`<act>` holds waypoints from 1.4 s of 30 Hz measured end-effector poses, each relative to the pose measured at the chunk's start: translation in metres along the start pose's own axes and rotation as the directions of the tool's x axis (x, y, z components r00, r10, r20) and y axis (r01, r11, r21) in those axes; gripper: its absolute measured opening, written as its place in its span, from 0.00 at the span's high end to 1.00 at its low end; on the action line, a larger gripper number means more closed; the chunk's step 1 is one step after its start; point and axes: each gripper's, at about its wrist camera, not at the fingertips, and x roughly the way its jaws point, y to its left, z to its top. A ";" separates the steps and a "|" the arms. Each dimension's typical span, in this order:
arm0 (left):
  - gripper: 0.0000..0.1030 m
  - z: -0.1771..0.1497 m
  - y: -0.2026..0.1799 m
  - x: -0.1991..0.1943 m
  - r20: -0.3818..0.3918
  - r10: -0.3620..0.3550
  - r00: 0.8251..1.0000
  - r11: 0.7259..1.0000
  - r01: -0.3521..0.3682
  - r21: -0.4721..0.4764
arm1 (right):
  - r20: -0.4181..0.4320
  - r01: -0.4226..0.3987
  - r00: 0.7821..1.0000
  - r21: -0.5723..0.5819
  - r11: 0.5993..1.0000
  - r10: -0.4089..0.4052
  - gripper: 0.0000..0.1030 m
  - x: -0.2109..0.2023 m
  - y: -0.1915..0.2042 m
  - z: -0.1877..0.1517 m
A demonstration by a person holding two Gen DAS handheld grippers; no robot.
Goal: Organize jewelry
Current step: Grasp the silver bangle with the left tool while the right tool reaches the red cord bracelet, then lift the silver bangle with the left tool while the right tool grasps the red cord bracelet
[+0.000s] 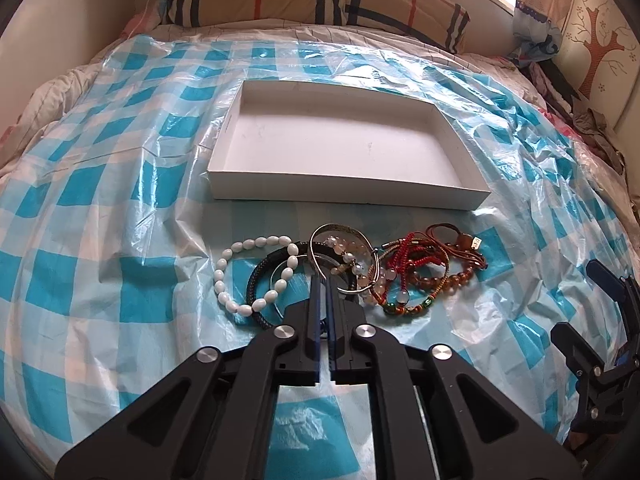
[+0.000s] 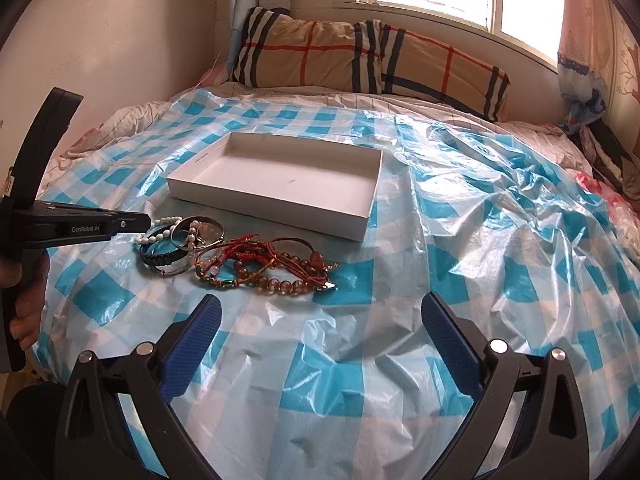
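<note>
Bed covering of blue-and-white checked plastic sheet (image 2: pixel 460 240) bearing shallow white cardboard box (image 1: pixel 472 194); tangled heap of beaded and metal bracelets (image 1: pixel 352 268) just before it. Left gripper (image 1: pixel 323 280): fingers pressed together at silver bangle (image 1: pixel 344 256), grasp uncertain. Right gripper (image 2: pixel 320 316): spread wide, holding nothing.

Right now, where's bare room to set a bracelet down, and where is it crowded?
The white box is empty. Bare checked plastic sheet lies right of the bracelet pile and between it and the right gripper. Crowded: the pile itself, where the left gripper is shut.
</note>
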 end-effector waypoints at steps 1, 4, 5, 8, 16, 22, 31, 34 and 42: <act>0.81 0.002 -0.001 0.005 0.000 0.007 1.000 1.000 -0.007 0.007 | -0.003 -0.006 1.000 -0.019 1.000 0.006 0.07 0.007 0.002 0.003; 0.62 0.007 -0.008 0.021 0.002 0.051 0.999 0.998 -0.051 0.042 | -0.020 -0.039 0.999 -0.065 0.997 0.038 0.07 0.028 0.007 0.008; 0.62 0.008 -0.010 0.027 -0.006 0.066 0.998 0.997 -0.066 0.052 | -0.028 -0.047 0.999 -0.080 0.996 0.045 0.07 0.036 0.009 0.010; 0.93 0.010 -0.009 0.049 -0.051 0.083 0.995 0.995 -0.080 0.057 | -0.052 -0.072 0.996 -0.119 0.990 0.066 0.10 0.058 0.012 0.015; 0.98 0.004 -0.003 0.023 -0.035 0.003 0.999 0.999 -0.001 0.040 | -0.172 -0.197 0.968 -0.072 0.978 0.182 0.93 0.105 0.001 0.022; 0.98 -0.018 0.004 -0.005 -0.034 -0.026 0.999 0.999 0.027 0.026 | -0.106 -0.281 0.951 0.083 0.956 0.289 0.95 0.068 -0.017 0.016; 0.98 -0.049 0.005 -0.014 -0.047 0.034 0.998 0.999 -0.033 0.036 | -0.053 -0.326 0.938 0.190 0.926 0.341 0.95 0.009 -0.014 -0.014; 0.98 -0.049 0.003 -0.019 -0.044 0.042 0.998 0.998 -0.040 0.051 | -0.070 -0.332 0.934 0.197 0.923 0.351 0.95 0.006 -0.007 -0.023; 0.98 -0.058 0.009 -0.008 -0.109 0.032 0.994 0.997 -0.025 0.067 | -0.075 -0.326 0.937 0.171 0.930 0.342 0.95 -0.001 0.000 -0.023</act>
